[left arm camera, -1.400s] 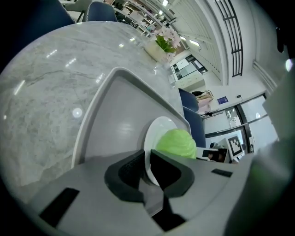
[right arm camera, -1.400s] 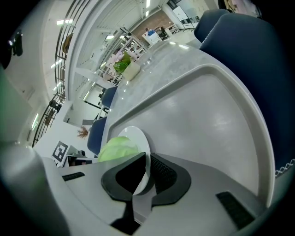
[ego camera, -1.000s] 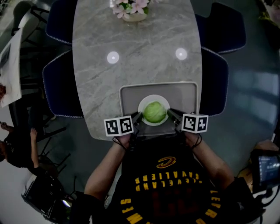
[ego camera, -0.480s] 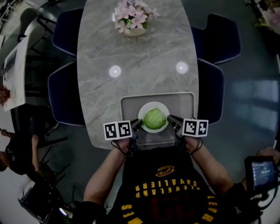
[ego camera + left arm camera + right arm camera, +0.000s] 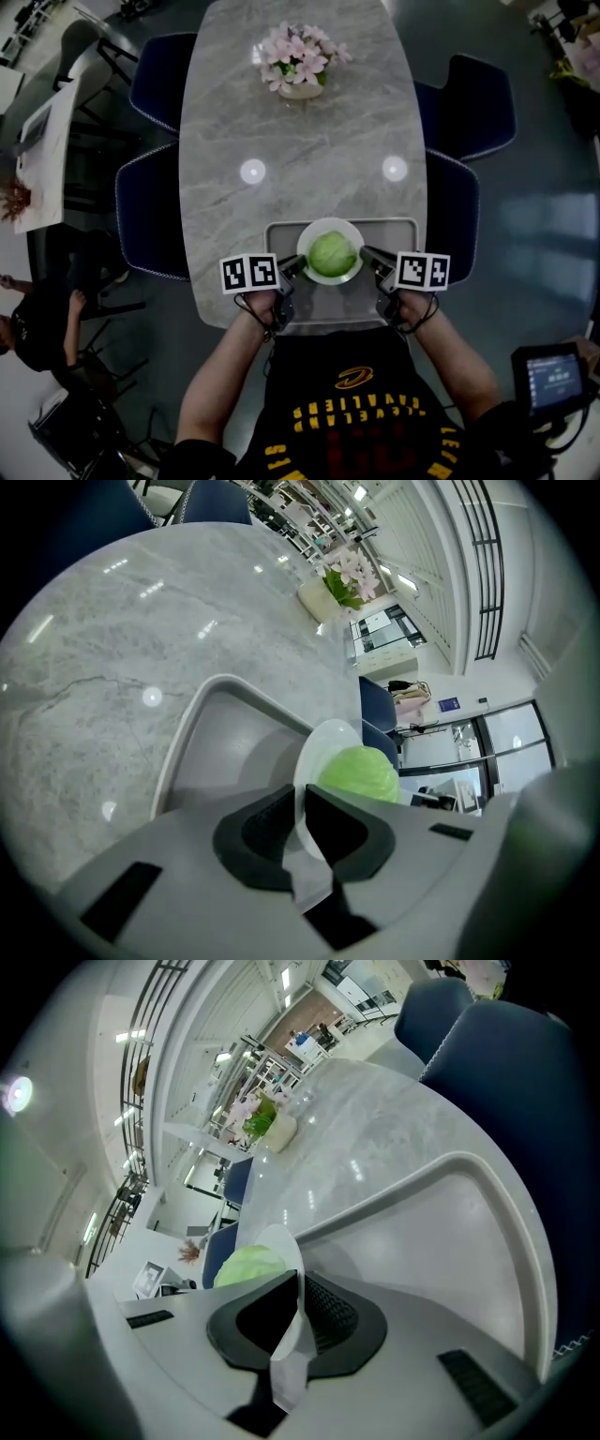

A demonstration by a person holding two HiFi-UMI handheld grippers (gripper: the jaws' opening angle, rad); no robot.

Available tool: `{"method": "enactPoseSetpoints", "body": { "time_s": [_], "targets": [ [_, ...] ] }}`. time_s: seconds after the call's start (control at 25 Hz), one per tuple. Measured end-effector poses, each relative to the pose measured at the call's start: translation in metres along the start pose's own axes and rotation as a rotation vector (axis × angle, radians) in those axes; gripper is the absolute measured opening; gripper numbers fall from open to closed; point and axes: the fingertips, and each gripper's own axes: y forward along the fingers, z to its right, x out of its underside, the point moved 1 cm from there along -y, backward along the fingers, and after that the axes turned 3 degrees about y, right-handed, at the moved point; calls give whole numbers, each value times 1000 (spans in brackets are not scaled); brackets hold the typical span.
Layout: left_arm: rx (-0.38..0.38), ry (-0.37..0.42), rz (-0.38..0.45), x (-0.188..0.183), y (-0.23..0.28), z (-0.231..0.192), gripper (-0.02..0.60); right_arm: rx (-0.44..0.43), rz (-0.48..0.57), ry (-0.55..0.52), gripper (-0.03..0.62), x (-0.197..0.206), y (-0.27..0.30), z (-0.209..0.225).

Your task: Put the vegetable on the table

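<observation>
Head view: cabbage sits on white plate, over grey tray, near end of marble table | Left gripper view: left gripper clamped on the plate's rim | Right gripper view: right gripper clamped on the opposite rim

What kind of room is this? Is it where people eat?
Probably a dining area in a big open hall: a long stone-look table with blue chairs beside it, a pot of pink flowers, and a green vegetable on a plate.
</observation>
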Motion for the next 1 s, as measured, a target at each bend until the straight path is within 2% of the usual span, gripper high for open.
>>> {"method": "enactPoseSetpoints", "body": {
  "time_s": [0.68,1.0],
  "targets": [
    [17,37,42,-95,5,13,38,-73,53,0,29,-85,29,-28],
    [5,59,30,-137,16,13,38,-76,58,7,29,-122,50,-28]
  ]
}}
